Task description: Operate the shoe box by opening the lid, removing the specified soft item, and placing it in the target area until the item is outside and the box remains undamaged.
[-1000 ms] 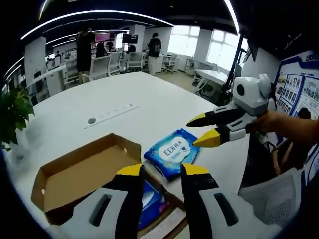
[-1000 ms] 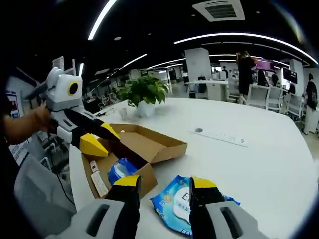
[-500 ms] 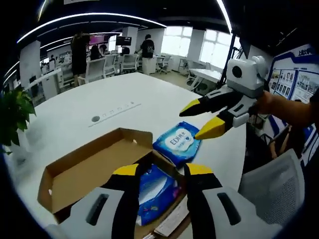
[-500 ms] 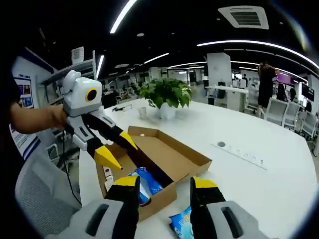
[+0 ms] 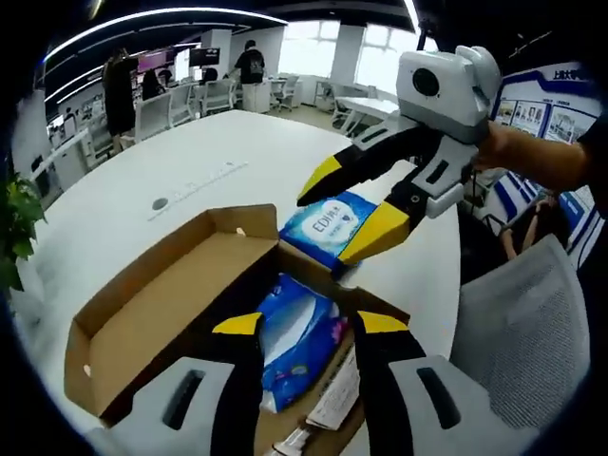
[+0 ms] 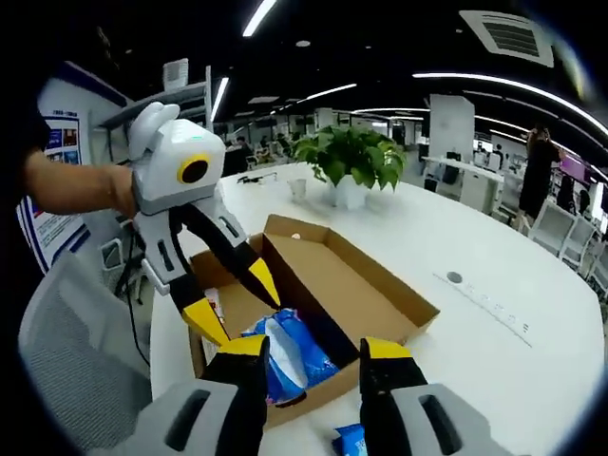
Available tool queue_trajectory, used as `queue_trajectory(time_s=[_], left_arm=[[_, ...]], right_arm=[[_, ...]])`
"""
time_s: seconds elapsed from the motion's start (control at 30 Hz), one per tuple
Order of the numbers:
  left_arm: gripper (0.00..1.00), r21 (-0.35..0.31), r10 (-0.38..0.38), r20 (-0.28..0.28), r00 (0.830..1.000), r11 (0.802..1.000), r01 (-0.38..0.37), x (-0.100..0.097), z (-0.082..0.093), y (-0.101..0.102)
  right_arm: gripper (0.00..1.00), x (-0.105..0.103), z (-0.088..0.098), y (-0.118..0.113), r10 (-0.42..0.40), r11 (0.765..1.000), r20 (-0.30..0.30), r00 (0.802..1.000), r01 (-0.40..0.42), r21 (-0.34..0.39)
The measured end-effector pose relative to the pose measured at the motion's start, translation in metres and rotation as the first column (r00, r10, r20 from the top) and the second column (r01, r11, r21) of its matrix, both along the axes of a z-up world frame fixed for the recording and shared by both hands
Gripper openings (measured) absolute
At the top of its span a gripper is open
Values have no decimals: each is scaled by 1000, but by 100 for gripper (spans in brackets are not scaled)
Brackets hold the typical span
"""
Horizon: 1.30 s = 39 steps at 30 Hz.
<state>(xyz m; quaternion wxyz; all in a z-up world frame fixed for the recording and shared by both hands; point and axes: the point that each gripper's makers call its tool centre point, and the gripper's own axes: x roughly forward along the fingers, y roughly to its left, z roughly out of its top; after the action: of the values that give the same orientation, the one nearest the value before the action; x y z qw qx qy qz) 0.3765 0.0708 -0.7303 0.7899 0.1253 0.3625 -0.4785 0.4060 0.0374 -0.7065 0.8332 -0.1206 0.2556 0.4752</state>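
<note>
Two blue soft wipe packs: one [image 5: 296, 348] partly hidden in the open brown cardboard shoe box [image 5: 142, 323] (lid flipped back), one [image 5: 328, 226] on the white surface [image 5: 190, 180]. Both hand-held grippers, left [image 5: 309, 328] and right [image 6: 315, 350], gape wide, empty.

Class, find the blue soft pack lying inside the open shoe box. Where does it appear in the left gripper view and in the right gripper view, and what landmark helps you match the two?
Left gripper view: the blue soft pack lies low and central, between that view's own tongs.
Right gripper view: the pack lies low and left of centre, under the left tongs.
Shared landmark: the shoe box, its lid open.
</note>
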Motion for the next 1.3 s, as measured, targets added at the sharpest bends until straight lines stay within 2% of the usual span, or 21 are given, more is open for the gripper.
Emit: queue_trajectory(time_s=[0.17,0.27,0.43,0.53,0.7,0.8,0.93,1.0,1.1,1.2,1.23,1.3], left_arm=[[37,42,-38,-21,999,998,38,-4,-14,1],[35,72,-48,-18,999,996,50,1,-21,5],[30,111,-71,-21,997,991,73,3,-30,5],[29,116,-86,-49,995,989,91,1,-37,1],[27,167,-130,-65,989,976,139,0,-49,-3],[22,189,-102,-67,993,975,113,5,-54,0],[21,196,-94,-88,992,975,110,4,-61,4],[14,192,-87,-97,991,976,105,3,-62,6],[12,175,-69,-115,991,981,89,3,-63,7],[4,189,-77,-126,989,977,100,-2,-66,10],[0,197,-84,-122,989,975,107,-3,-66,11],[0,196,-86,-126,988,975,110,-7,-66,12]], right_arm=[[33,-3,-15,13,48,998,-13,999,-49,-50],[30,-4,-24,18,79,992,-4,997,-79,-96],[27,2,-38,30,94,986,-4,996,-94,-137],[27,3,-47,38,98,984,-27,995,-101,-149],[20,4,-59,45,103,978,-36,994,-108,-179],[16,4,-67,46,86,978,-67,994,-97,-185],[14,2,-76,50,89,974,-74,993,-102,-201],[6,8,-80,45,72,967,-44,996,-81,-242],[2,10,-82,43,57,969,-54,997,-68,-237],[0,12,-82,41,48,968,-38,998,-56,-244],[0,13,-79,40,38,971,-33,999,-45,-235],[0,15,-75,40,23,977,-34,999,-30,-209]])
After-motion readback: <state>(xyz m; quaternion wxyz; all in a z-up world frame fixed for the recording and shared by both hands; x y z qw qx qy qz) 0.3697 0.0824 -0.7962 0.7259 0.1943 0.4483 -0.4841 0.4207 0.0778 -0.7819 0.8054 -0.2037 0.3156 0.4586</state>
